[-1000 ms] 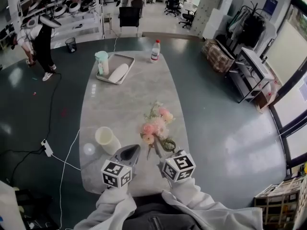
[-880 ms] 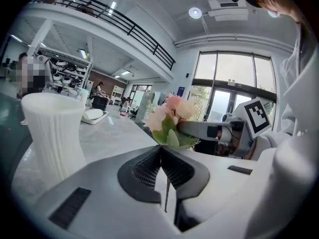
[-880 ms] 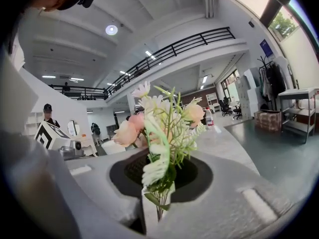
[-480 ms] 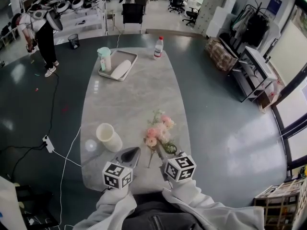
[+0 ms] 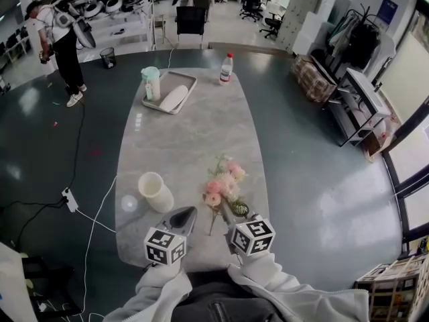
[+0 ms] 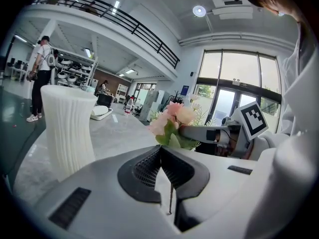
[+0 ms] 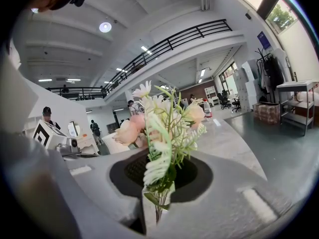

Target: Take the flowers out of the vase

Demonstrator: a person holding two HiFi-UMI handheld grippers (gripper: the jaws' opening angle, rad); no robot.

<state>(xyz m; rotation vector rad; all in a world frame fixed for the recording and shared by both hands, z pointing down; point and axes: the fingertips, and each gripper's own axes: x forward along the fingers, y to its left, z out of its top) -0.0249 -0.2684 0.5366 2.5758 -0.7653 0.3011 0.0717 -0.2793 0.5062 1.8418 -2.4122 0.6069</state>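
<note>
- The bunch of pink and cream artificial flowers with green fern sprigs [image 5: 223, 180] is already clear of the vase. It hangs low over the near end of the table, with the blooms pointing away from you.
- Your right gripper [image 7: 159, 180] is clamped on the bundled stems just below the foliage. That low grip looks meant to keep the whole bunch together, so no single stem slips free. One thin stem end trails out below the jaws.
- The tall white ribbed vase [image 5: 155, 192] stands upright and empty, to the left of the flowers and apart from them. Nothing is steadying it, and it looks stable on its own base.
- Your left gripper [image 6: 160, 151] has its jaws pressed together with nothing between them. It hovers near you between the vase and the bunch, idle, likely parked there to stay out of the way.
- The pale grey marble-look oval table [image 5: 181, 139] has bare surface all around the bunch, so I judge that you have room to lay the flowers down beside the vase.
- At the far end, well away from your work, sit a light rectangular tray [image 5: 179, 80], a pale green tumbler [image 5: 152, 84] and a clear plastic bottle with a red cap [image 5: 226, 69].
</note>
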